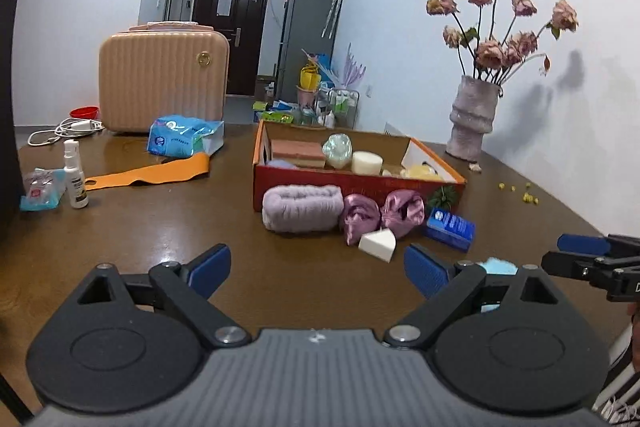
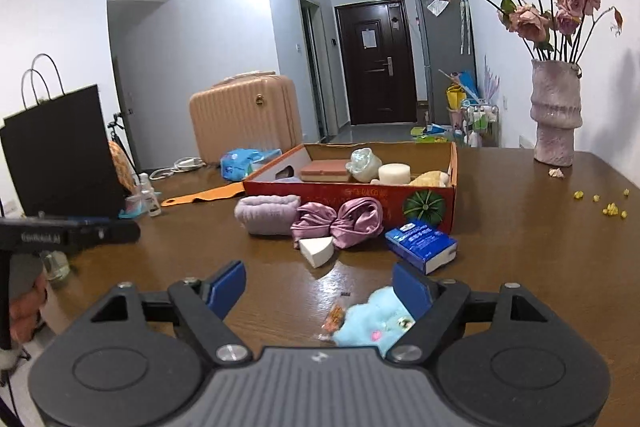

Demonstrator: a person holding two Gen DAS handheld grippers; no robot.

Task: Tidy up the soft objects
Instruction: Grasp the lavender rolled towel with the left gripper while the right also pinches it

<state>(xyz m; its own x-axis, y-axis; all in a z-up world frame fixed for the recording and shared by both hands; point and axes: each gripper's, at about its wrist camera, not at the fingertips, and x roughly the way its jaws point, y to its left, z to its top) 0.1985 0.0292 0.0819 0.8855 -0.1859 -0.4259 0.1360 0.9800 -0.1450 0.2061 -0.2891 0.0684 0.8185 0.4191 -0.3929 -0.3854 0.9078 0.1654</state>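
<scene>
A red cardboard box (image 1: 360,179) (image 2: 352,191) holds sponges and other soft pieces. In front of it lie a lilac fluffy roll (image 1: 302,207) (image 2: 266,213), a pink satin bow (image 1: 382,215) (image 2: 340,221), a white wedge sponge (image 1: 378,245) (image 2: 316,251) and a blue tissue pack (image 1: 450,229) (image 2: 422,243). My left gripper (image 1: 318,269) (image 2: 120,229) hovers open and empty, short of the wedge. Over the near table my right gripper (image 2: 320,287) (image 1: 568,253) is open. A light blue fluffy piece (image 2: 370,321) (image 1: 498,266) lies by its right finger, not pinched.
A peach suitcase (image 1: 164,83), a blue wipes pack (image 1: 182,137), an orange strip (image 1: 152,175) and a spray bottle (image 1: 76,175) stand at left. At back right is a vase of dried roses (image 2: 556,115). A black paper bag (image 2: 60,151) is far left. Yellow crumbs (image 2: 610,207) dot the table.
</scene>
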